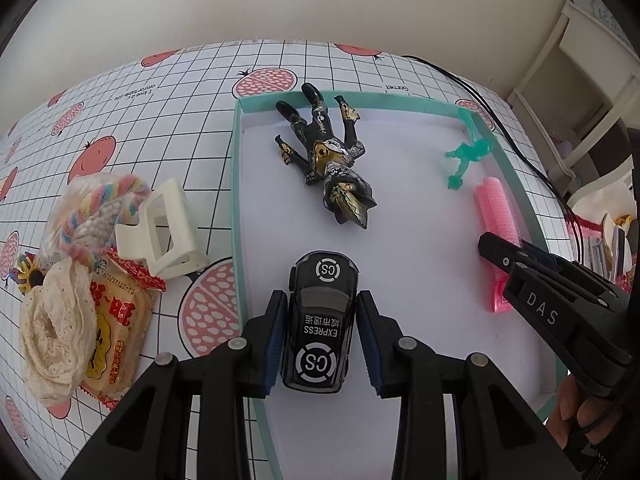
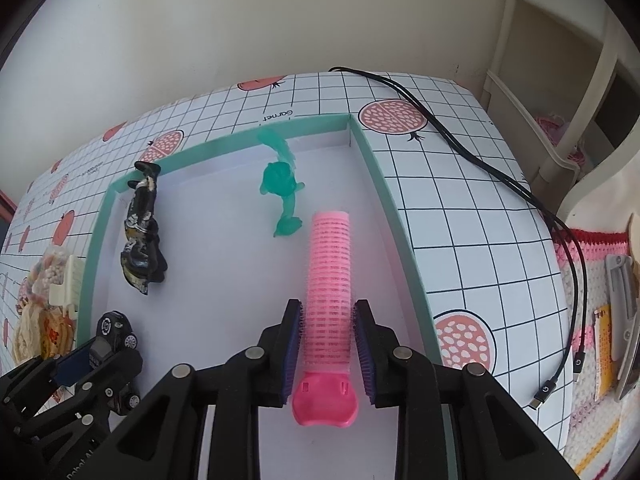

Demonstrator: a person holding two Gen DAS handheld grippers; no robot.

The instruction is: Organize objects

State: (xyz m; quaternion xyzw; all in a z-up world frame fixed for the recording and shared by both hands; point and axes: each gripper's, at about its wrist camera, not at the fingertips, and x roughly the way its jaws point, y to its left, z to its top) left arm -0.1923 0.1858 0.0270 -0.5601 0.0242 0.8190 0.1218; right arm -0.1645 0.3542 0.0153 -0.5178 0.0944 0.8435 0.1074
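toy car (image 1: 320, 320), black with white "cs" rings and "express" lettering, lying in the near part of a shallow teal-rimmed tray (image 1: 236, 184) with a white floor; the left gripper (image 1: 320, 340) straddles it, blue pads just beside its flanks with slim gaps visible, so the jaws stand slightly apart rather than clamped. pink hair roller (image 2: 330, 280) along the tray's right wall, with the right gripper (image 2: 327, 344) closed against its bristled sides, pads touching. black-and-gold action figure (image 1: 328, 160) lying at the far end, feet on the rim; translucent green figurine (image 1: 466, 156) near the far right corner. outside the tray, on the left of the grid-patterned tablecloth (image 1: 168, 120): white hair claw clip (image 1: 168, 232), pastel braided rope (image 1: 100, 216), lace scrunchie (image 1: 56, 332), snack packet (image 1: 116, 340). black cable (image 2: 480, 152) at right.
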